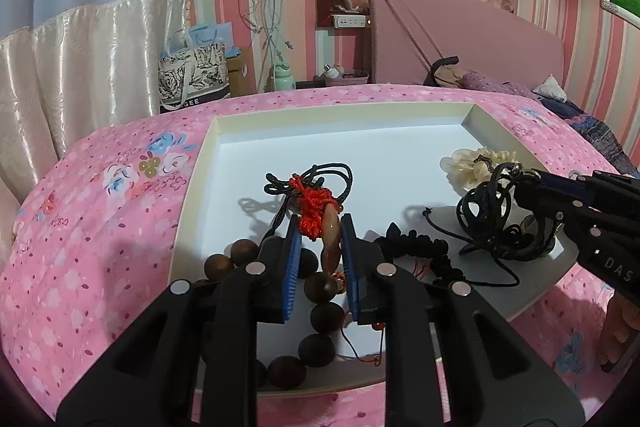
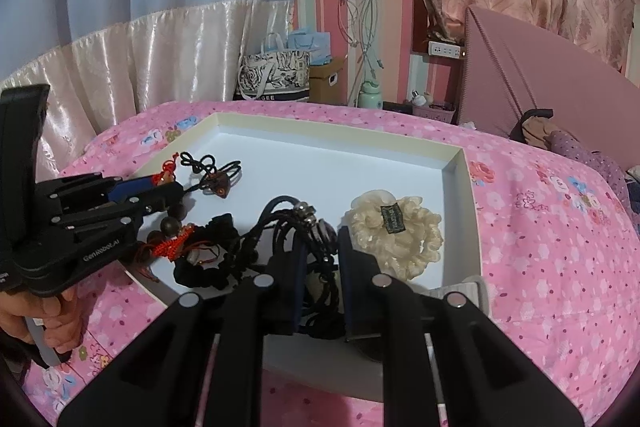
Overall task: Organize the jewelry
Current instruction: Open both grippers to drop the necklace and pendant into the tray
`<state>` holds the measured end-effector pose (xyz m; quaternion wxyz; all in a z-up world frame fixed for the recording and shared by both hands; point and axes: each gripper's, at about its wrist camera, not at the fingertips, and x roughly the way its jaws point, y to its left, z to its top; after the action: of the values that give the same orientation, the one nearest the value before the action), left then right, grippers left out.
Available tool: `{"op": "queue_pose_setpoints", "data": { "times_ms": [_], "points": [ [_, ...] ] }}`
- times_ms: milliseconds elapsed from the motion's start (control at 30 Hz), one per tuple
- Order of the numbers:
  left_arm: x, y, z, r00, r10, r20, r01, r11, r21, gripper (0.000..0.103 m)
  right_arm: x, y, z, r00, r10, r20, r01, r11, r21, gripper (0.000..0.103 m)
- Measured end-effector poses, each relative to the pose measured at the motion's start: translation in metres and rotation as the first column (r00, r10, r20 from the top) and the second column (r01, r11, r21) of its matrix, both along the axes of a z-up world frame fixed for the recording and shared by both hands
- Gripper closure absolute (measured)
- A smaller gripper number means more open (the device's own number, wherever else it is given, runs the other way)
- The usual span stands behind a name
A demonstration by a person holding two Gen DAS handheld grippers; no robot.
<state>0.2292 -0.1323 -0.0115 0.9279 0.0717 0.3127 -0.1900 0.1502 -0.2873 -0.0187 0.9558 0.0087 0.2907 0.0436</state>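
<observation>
Landmark: we take the shallow white tray [image 1: 192, 187] on the pink floral bedspread [image 1: 80, 227] as our reference.

Left gripper [image 1: 319, 227]: we hold it over the tray's near-left part, jaws narrowly apart with the amber pendant [image 1: 331, 233] and its red knotted cord [image 1: 314, 205] between the blue pads; whether the pads press on it, we cannot tell.

Wooden bead bracelet [image 1: 316, 319]: dark round beads curling under the left gripper at the tray's near edge.

Right gripper [image 2: 322, 247]: over the tray's near-right part, jaws nearly together and pinching a tangle of black cord necklace [image 2: 280, 223] with metal beads.

Cream scrunchie [image 2: 400, 235]: lying inside the tray's right side, just beside the right gripper, a small dark label on top.

Black braided cord [image 1: 416, 251]: on the tray floor between our two grippers.

Heart pendant [image 2: 221, 187]: on the tray floor, left of centre, on a thin black cord.

Hand [image 2: 52, 323]: wrapped round the left gripper's handle, outside the tray's left rim.
</observation>
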Motion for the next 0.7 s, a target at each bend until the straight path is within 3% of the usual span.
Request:
{"op": "queue_pose_setpoints", "data": {
  "times_ms": [133, 467, 533, 700],
  "points": [
    [0.000, 0.002, 0.000, 1.000, 0.004, 0.001, -0.004, 1.000, -0.005, 0.076, -0.002, -0.001, 0.004, 1.000, 0.007, 0.017, -0.007, 1.000, 0.018, 0.074],
    [0.002, 0.011, 0.005, 1.000, 0.003, -0.007, -0.003, 0.999, -0.042, 0.058, -0.011, -0.023, 0.018, 0.998, -0.023, 0.063, 0.019, 0.997, 0.070, 0.072],
    [0.003, 0.016, 0.012, 1.000, 0.006, 0.001, -0.006, 0.999, -0.042, 0.055, -0.014, -0.032, 0.022, 0.996, -0.044, 0.076, 0.037, 0.996, 0.087, 0.068],
    [0.008, 0.064, 0.052, 0.996, 0.075, 0.038, -0.069, 0.987, -0.144, 0.041, -0.024, -0.056, 0.038, 0.988, -0.101, 0.116, 0.087, 0.989, 0.118, 0.063]
  ]
}}
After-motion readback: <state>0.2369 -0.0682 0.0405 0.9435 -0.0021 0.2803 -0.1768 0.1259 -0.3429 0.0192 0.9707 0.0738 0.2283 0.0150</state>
